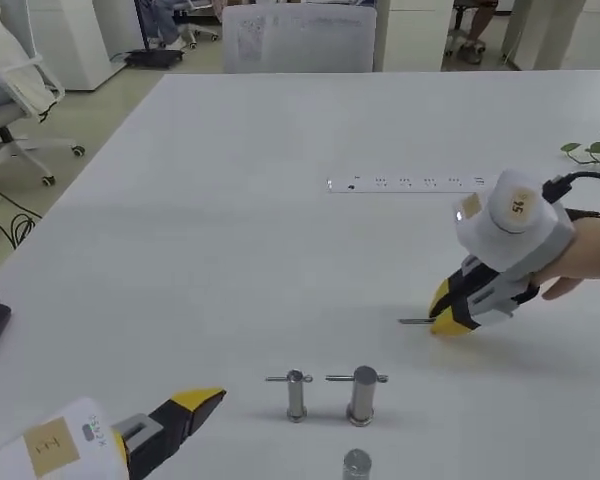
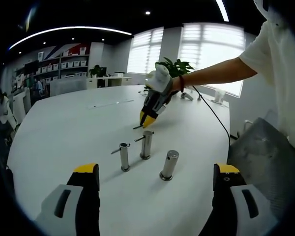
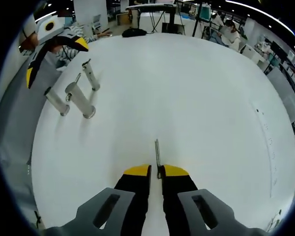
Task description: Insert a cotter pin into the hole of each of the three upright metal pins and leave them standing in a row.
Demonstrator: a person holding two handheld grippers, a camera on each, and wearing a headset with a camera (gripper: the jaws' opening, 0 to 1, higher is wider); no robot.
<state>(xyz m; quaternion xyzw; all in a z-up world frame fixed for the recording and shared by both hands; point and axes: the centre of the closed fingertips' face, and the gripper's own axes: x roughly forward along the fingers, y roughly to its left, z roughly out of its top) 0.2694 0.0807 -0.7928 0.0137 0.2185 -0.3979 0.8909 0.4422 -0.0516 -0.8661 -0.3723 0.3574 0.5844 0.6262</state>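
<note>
Cotter pin sits clamped in the right claw, down at the desk, well right of the three metal pins in the head view; two carry crosswise pins. Left gripper view: the left claw is spread apart, facing the upright trio. Right gripper view: the jaws pinch the cotter pin.

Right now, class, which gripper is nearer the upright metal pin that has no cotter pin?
Left. The left gripper, open, has the bare pin just ahead of it; the right gripper is well beyond it, shut on a cotter pin.
</note>
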